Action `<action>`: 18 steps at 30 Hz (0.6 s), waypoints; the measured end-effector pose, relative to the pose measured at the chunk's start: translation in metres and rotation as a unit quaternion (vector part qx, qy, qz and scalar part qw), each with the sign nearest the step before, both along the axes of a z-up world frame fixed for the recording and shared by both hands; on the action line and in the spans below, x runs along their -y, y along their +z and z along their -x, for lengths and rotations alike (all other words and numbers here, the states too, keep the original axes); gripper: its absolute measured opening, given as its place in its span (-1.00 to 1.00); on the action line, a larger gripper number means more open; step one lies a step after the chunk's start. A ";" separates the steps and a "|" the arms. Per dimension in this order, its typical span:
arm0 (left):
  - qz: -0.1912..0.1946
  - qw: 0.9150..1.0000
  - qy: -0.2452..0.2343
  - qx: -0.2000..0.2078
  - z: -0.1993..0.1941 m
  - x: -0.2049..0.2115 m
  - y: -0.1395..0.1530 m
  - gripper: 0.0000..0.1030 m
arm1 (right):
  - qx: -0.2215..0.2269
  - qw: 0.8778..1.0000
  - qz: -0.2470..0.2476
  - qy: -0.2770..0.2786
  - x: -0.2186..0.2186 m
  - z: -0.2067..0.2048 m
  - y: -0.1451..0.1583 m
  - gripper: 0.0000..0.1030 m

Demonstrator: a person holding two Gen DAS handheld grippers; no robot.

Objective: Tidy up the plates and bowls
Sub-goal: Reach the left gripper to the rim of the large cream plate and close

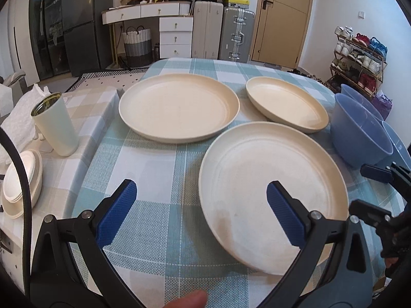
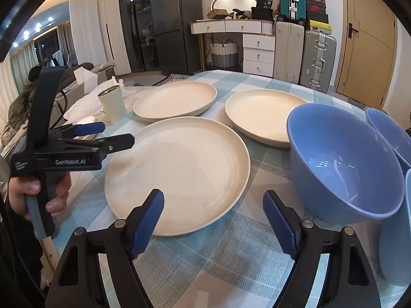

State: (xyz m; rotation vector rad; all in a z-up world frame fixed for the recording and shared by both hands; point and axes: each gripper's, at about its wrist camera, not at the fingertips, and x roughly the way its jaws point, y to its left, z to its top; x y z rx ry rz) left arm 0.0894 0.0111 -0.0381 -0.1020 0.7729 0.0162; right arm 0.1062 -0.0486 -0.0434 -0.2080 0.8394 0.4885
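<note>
Between the blue pads of the left gripper (image 1: 201, 214) lies bare checked cloth and the near-left rim of the closest round cream plate (image 1: 272, 192); the jaws stand wide apart and grip nothing, the right pad hanging over the plate's inner surface, though whether it touches cannot be told. The right gripper (image 2: 213, 223) is likewise parted with nothing clamped: its left pad sits at the near rim of the same plate and its right pad over the cloth, just short of the deep round blue bowl (image 2: 344, 164). That plate, being round, has no long axis to line up with, so what matters is its edge, and it lies ahead of both pairs of jaws, to the right of the left one and to the left of the right one. I judge the left hand the better placed to take its rim, the right hand better placed for the bowl, which stands just right of the plate. Farther off, two more cream plates (image 1: 179, 107) rest side by side on the teal and white checked tablecloth (image 1: 159, 164), and more blue bowls (image 2: 388, 128) crowd the right edge. Far left stands a pale green metal-lined tumbler (image 1: 55, 123).
</note>
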 end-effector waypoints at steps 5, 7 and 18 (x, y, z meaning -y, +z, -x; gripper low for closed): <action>0.005 1.000 -0.007 -0.012 -0.002 0.001 -0.010 0.90 | -0.013 0.999 0.033 -0.014 -0.006 -0.016 -0.015 0.27; 0.006 1.000 -0.014 -0.017 -0.004 0.002 -0.012 0.73 | -0.010 0.999 0.044 -0.016 -0.009 -0.023 -0.020 0.18; 0.008 0.998 -0.037 -0.041 -0.008 0.009 -0.022 -0.12 | -0.011 0.998 0.052 -0.026 -0.012 -0.033 -0.029 -0.17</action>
